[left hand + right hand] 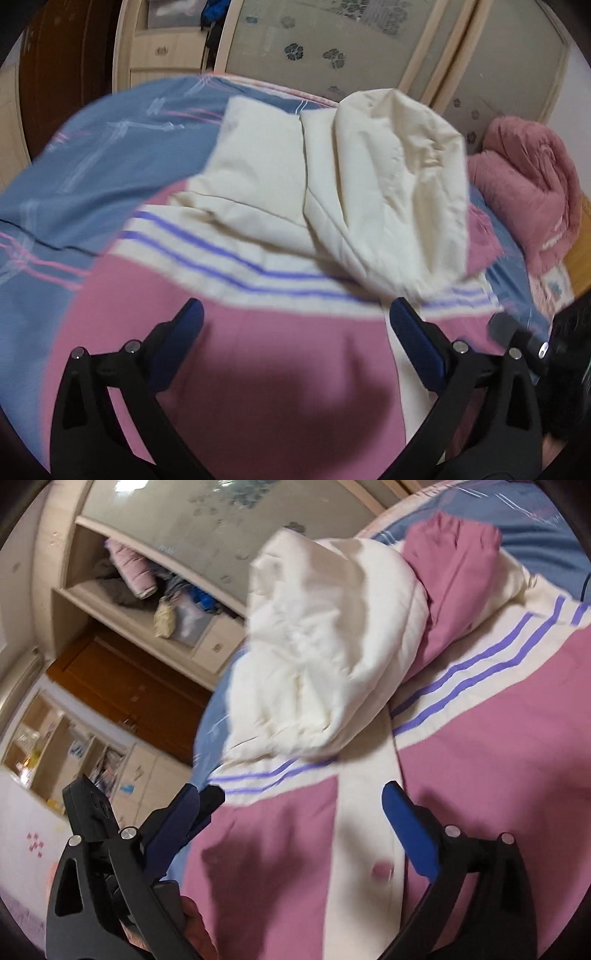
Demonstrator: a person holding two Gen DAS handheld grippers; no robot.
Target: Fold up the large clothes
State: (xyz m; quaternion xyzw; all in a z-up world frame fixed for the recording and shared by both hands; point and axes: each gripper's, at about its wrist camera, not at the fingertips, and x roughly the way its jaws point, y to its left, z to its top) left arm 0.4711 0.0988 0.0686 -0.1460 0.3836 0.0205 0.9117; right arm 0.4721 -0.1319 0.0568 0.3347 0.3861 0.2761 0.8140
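Black arms with blue fingers (pixel 192 314) of the left gripper (pixel 295 317) fill the bottom of the left wrist view, spread wide apart with nothing between them. Below them a pink jacket (pixel 258 369) with a cream band and purple stripes lies on a bed with a blue cover (pixel 92 147). Its cream hood (pixel 388 177) is bunched at the far end. A pink blanket (pixel 528 184) sits heaped at the right. In the right wrist view, the right gripper (pixel 303 801) also has its fingers (pixel 402 819) wide apart and empty, above the jacket (pixel 498 775) front. The cream hood (pixel 325 646) is piled beyond, with a wardrobe (pixel 140 590) behind.
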